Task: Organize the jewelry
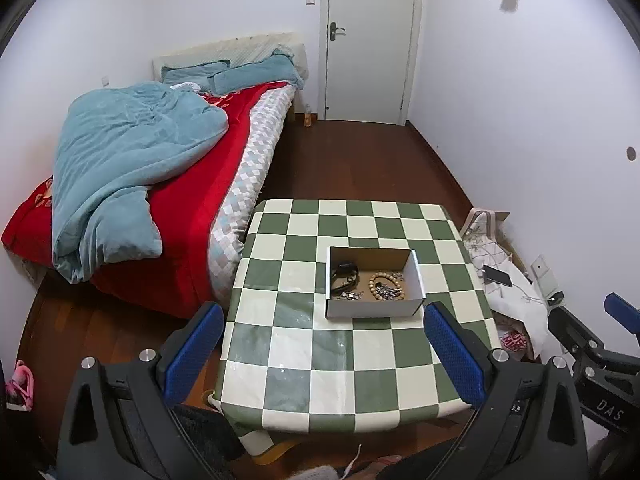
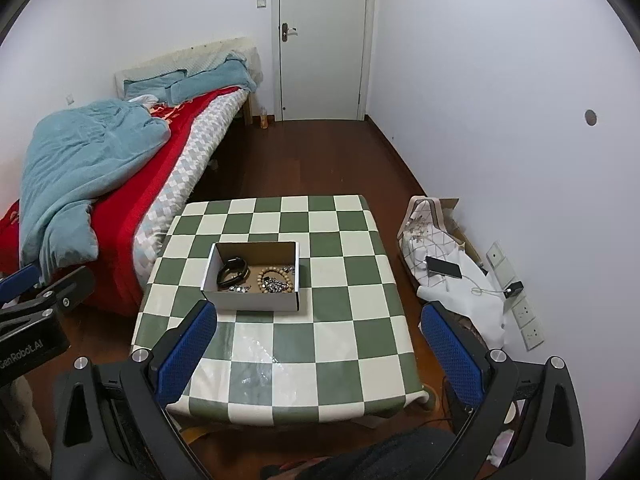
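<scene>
A small white cardboard box (image 1: 374,307) (image 2: 252,300) stands open on the green-and-white checked table (image 1: 304,364) (image 2: 344,344). Inside lie a black band (image 1: 345,274) (image 2: 233,270), a wooden bead bracelet (image 1: 382,280) (image 2: 270,274) and silver chain pieces (image 1: 350,295) (image 2: 239,289). My left gripper (image 1: 324,354) hovers open above the table's near edge, well short of the box, nothing between its blue pads. My right gripper (image 2: 320,354) is likewise open and held back from the box. Each gripper shows at the edge of the other's view.
A bed (image 1: 180,200) with a red cover and teal duvet (image 1: 124,160) runs along the table's left side. To the right, on the floor by the wall, lie a bag, white cloth and a phone (image 2: 443,267) on a cable. A closed white door (image 1: 370,40) is at the back.
</scene>
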